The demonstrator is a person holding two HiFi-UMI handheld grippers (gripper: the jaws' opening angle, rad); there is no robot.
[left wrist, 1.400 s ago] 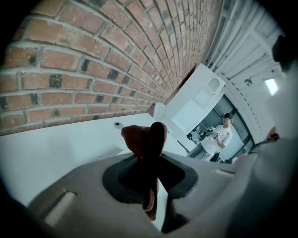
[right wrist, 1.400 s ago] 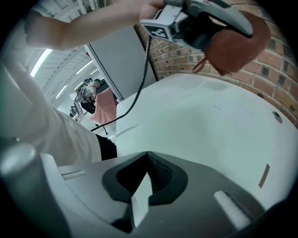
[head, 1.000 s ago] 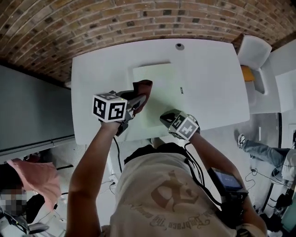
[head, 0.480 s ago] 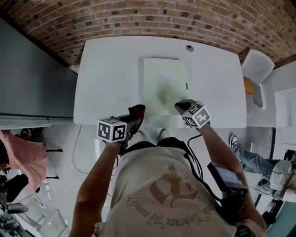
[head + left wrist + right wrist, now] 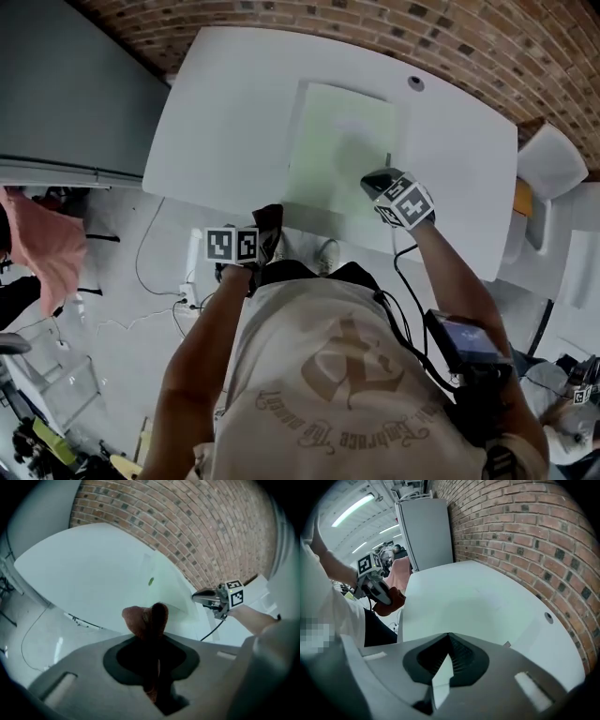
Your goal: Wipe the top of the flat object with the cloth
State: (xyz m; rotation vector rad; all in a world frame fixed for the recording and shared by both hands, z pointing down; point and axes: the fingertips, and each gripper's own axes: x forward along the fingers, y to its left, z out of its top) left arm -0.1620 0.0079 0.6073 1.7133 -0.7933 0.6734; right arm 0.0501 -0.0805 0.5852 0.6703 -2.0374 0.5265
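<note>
Head view: one counter [image 5: 225, 122], one flat object [image 5: 337, 141] on it, wide margin left; one cloth [image 5: 273, 217]. Left hand-held gripper [image 5: 268, 232] clamps cloth beyond counter's near edge. Right hand-held gripper [image 5: 375, 181], jaws together, at flat object's near right edge.

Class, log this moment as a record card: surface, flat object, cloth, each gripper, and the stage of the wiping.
surface: white table
flat object: pale green, lying flat on the table
cloth: reddish-brown, bunched, off the table's near edge
left gripper: shut on the cloth, close to the person's body
right gripper: jaws together, nothing seen between them, at the flat object's near right edge
stage: cloth not touching the flat object
</note>
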